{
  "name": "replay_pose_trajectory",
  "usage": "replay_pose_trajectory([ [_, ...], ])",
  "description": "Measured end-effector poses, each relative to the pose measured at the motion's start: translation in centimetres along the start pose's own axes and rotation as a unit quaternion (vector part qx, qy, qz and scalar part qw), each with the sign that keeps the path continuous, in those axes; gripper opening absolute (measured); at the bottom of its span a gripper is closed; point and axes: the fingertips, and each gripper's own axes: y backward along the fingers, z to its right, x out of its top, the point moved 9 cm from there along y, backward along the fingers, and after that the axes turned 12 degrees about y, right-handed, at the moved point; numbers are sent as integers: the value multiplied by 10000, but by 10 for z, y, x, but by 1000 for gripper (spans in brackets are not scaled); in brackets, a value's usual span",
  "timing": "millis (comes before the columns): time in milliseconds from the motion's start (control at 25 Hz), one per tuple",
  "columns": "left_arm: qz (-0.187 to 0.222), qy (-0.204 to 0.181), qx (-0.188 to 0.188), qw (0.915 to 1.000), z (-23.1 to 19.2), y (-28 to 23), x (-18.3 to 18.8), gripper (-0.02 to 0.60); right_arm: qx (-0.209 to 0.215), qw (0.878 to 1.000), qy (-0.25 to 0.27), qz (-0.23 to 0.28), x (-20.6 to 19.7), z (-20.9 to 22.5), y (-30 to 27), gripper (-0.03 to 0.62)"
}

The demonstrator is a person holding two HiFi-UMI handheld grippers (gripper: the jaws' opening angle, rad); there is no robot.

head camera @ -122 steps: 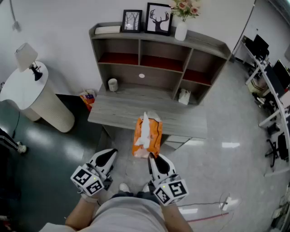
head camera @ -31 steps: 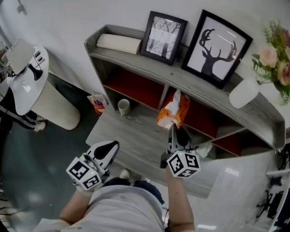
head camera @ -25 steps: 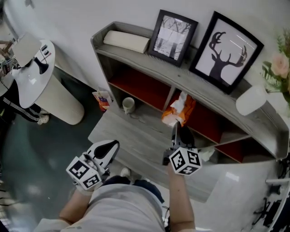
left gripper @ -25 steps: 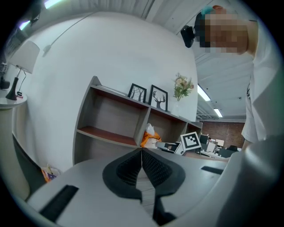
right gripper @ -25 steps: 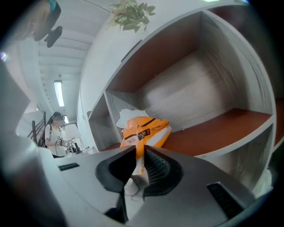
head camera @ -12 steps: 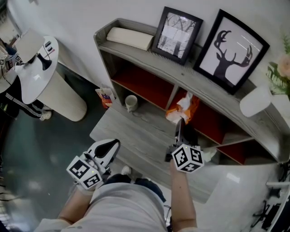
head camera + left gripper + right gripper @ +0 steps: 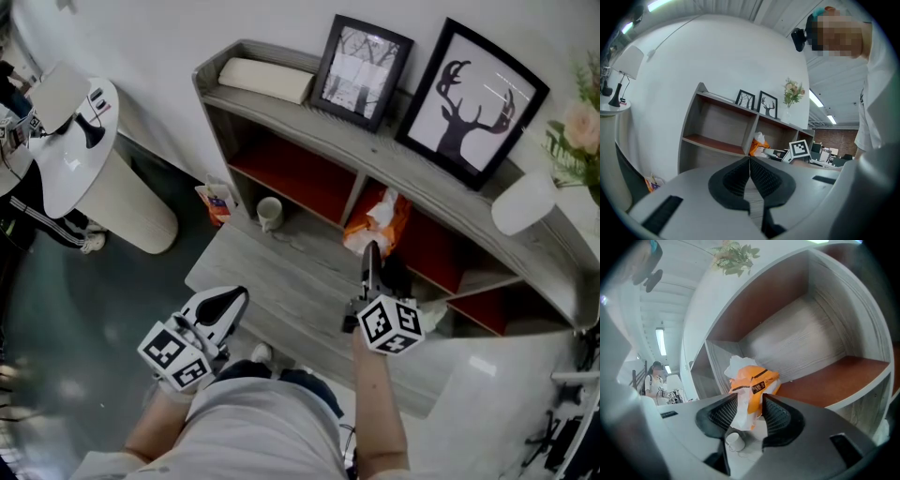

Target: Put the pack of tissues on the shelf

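Nearest the person, the left gripper hangs low by the waist, its jaws pressed together on nothing. Ahead of it, the right gripper reaches level into the middle compartment of the shelf. Its jaws have just been opening and stand apart. The orange pack of tissues sits loose between them, resting on that compartment's red board. Left of the right gripper, a white mug stands on the grey desk top. Above and beyond, two framed pictures lean on the shelf's top.

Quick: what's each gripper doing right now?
Left gripper: shut, empty.
Right gripper: open, jaws just opened; the pack of tissues sits between them, not clamped.
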Motion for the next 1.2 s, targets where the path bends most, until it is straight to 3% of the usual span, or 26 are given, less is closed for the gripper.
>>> replay_pose_trajectory([
  [280,9,1,-95,10000,-1,0,2,15,-105,9999,-58,96,7,0,4,213],
  [640,-90,-27,-507,9987,3,-16,5,16,-151,9996,-13,228,19,-4,38,215],
  [920,-226,-42,-1033,9944,14,-37,2,16,-10,9990,280,345,28,-25,80,91],
  [1200,-420,-94,-1634,9856,33,-62,-1,15,-109,9977,549,389,33,-43,123,67],
])
